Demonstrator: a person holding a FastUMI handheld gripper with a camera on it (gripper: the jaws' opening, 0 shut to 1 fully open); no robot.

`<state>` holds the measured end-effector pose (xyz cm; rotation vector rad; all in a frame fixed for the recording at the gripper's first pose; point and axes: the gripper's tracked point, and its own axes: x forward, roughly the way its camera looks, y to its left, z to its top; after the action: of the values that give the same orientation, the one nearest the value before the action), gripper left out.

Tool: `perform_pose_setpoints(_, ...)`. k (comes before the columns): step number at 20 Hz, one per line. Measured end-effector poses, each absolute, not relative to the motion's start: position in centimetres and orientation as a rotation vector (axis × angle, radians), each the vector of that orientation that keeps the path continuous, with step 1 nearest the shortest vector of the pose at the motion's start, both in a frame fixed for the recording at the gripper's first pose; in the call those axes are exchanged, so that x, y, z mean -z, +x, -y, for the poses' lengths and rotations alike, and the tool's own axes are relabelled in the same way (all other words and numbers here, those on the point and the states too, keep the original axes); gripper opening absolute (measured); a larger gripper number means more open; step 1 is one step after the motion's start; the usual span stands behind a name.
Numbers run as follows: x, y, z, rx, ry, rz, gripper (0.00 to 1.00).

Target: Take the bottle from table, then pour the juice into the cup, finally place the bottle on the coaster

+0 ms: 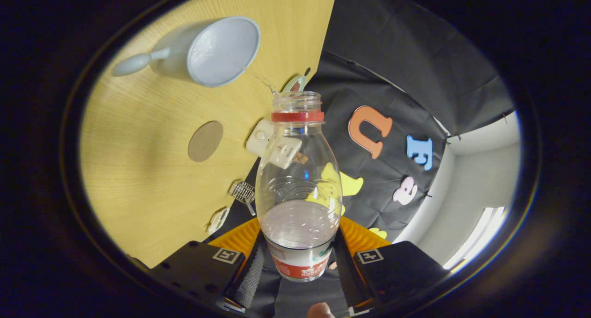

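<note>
The gripper [298, 262] had its jaws clamped on a clear plastic bottle with a red neck ring [298, 189]. Beyond it on the wooden tabletop [138, 170] lay a pale blue handled cup [208, 50], a round brown coaster [205, 141] and a small white box [259, 137].

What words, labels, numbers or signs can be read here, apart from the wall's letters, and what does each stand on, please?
No text here can be quoted.
Label on the plastic bottle, which the gripper is shut on: pale print on a red band, too blurred to read.
Square markers on the gripper's body: coded patterns, not words.
Cup and coaster: no text.
</note>
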<state>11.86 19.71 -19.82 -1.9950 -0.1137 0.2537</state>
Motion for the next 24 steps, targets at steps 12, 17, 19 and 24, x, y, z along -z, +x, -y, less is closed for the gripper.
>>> perform_pose_setpoints(12,19.9,11.7,-20.1,-0.262,-1.992,0.103,0.77)
perform_pose_setpoints(17,21.4,11.4,-19.5,-0.299,-1.903,0.033,0.77)
perform_pose_setpoints(19,21.6,11.3,-19.2,-0.305,-1.831,-0.004,0.77)
perform_pose_setpoints(24,22.3,10.3,-18.7,-0.347,-1.556,-0.116,0.77)
